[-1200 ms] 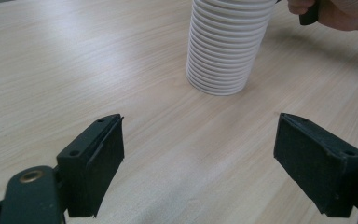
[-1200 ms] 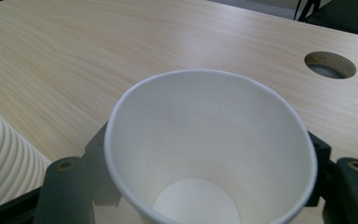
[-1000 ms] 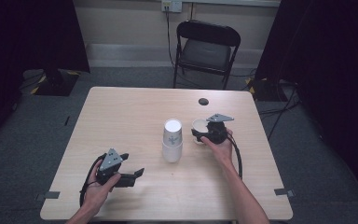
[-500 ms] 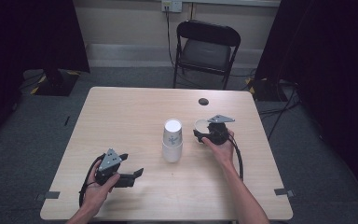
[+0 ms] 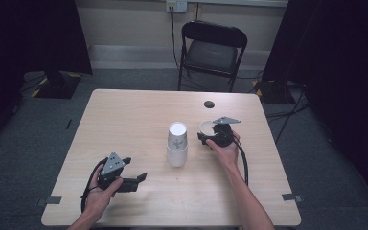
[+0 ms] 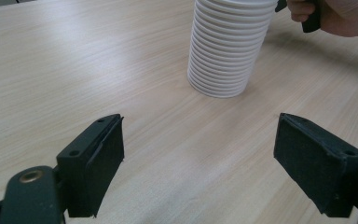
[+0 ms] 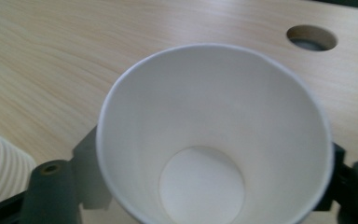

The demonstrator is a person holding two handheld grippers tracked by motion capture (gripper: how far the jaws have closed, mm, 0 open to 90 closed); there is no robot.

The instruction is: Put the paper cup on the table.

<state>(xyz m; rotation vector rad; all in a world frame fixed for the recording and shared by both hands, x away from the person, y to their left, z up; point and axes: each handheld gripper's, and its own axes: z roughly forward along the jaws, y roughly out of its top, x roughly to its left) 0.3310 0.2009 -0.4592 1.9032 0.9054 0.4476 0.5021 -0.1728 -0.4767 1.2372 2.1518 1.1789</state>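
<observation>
A tall stack of ribbed white paper cups (image 5: 177, 143) stands upright at the table's middle, and its lower part (image 6: 228, 46) rises ahead of my left gripper. A single white paper cup (image 5: 206, 127) stands just right of the stack. My right gripper (image 5: 205, 135) reaches around it from the right. From above I look into this cup (image 7: 214, 140), which sits between the jaws with its rim round. These jaws have just been opening and do not squeeze the cup. My left gripper (image 5: 135, 168) rests near the front left, open and empty (image 6: 198, 158).
The light wooden table (image 5: 124, 115) has a round cable hole (image 5: 209, 104) near its back edge, also seen past the cup (image 7: 311, 37). A black folding chair (image 5: 213, 45) stands behind the table. Cables trail from both grippers toward the front edge.
</observation>
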